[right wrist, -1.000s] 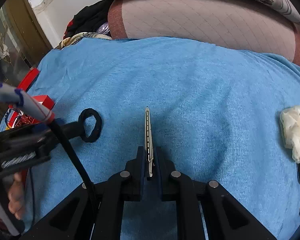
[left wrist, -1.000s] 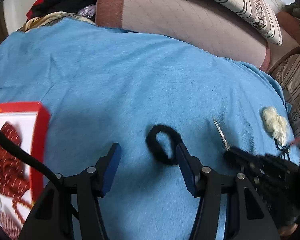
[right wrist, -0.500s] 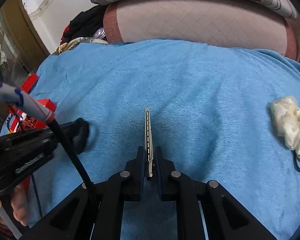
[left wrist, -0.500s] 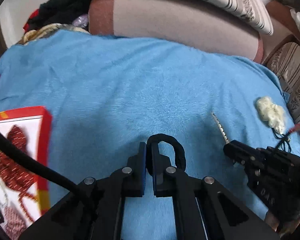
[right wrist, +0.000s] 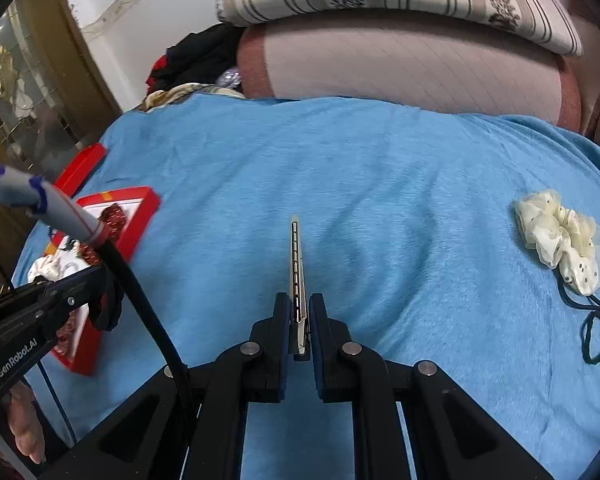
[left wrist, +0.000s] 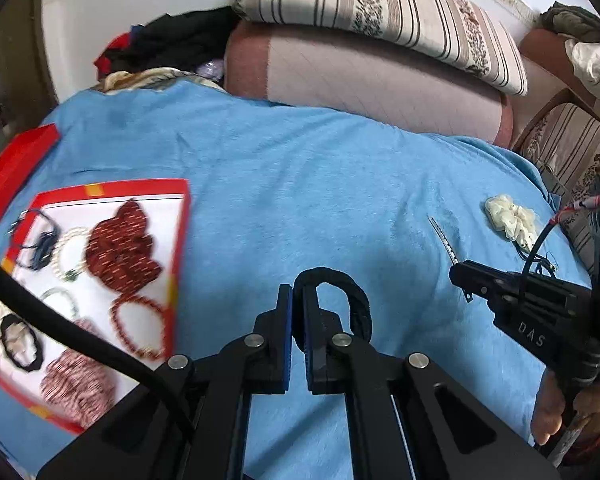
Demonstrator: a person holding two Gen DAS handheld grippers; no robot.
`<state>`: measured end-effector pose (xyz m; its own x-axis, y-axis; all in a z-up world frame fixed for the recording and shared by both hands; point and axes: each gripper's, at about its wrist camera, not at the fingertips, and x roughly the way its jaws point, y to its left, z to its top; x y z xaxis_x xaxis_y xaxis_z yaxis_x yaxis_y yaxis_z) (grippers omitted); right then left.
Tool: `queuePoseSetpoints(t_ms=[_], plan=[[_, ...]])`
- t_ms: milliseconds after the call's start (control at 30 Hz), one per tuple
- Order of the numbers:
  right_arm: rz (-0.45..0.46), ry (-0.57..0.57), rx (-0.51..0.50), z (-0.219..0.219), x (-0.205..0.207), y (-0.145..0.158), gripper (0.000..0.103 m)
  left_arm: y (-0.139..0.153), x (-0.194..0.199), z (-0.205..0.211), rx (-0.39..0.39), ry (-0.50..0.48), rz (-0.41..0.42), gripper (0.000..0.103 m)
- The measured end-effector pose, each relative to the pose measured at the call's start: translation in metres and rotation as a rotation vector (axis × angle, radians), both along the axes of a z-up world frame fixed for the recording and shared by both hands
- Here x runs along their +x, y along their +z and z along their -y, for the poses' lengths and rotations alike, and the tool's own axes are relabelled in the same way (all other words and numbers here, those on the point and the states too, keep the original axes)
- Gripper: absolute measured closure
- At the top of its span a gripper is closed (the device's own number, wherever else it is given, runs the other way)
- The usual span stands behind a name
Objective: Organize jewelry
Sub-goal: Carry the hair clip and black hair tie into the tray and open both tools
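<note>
We see a bed covered by a blue blanket [left wrist: 300,184], with a pink quilted bolster [left wrist: 380,80] and a striped cushion [left wrist: 380,12] stacked at its far edge and a dark clothes pile [left wrist: 172,44] in the corner

At the blanket's left side lies a red-rimmed jewelry tray [left wrist: 182,216], holding dark red bead strands [left wrist: 124,248], a pearl bracelet [left wrist: 70,254], a black hair tie with white fabric inside its loop [left wrist: 20,342] and other bracelets; a red lid [left wrist: 16,168] lies just beyond it

Our left hand-held gripper [left wrist: 298,312] is clenched on a black hair tie [left wrist: 348,296], whose loop sticks out to the right of the fingers, over the blanket just right of the tray

Our right hand-held gripper [right wrist: 299,320] is clamped on a metal hair clip [right wrist: 296,264], pointing straight ahead over the middle of the blanket; in the left view the clip [left wrist: 444,240] sticks out from that gripper's tip

A cream scrunchie [right wrist: 560,240] lies near the blanket's right edge, with a thin dark cord [right wrist: 596,328] just beside it

A person's fingers [right wrist: 24,436] show at the lower left of the right view
</note>
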<state>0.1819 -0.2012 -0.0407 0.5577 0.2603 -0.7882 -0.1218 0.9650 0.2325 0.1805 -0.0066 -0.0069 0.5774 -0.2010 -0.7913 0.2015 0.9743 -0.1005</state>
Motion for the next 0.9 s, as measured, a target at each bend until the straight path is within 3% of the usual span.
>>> queuePoseSetpoints(t_ms=[433, 900], plan=[[0.028, 0.100, 0.007, -0.068, -0.031, 0.023, 0.093, 0.024, -0.049, -0.073, -0.023, 0.115, 0.049, 0.099], [0.040, 0.218, 0.018, -0.139, -0.042, 0.032, 0.093, 0.032, -0.068, -0.141, -0.055, 0.205, 0.067, 0.099]])
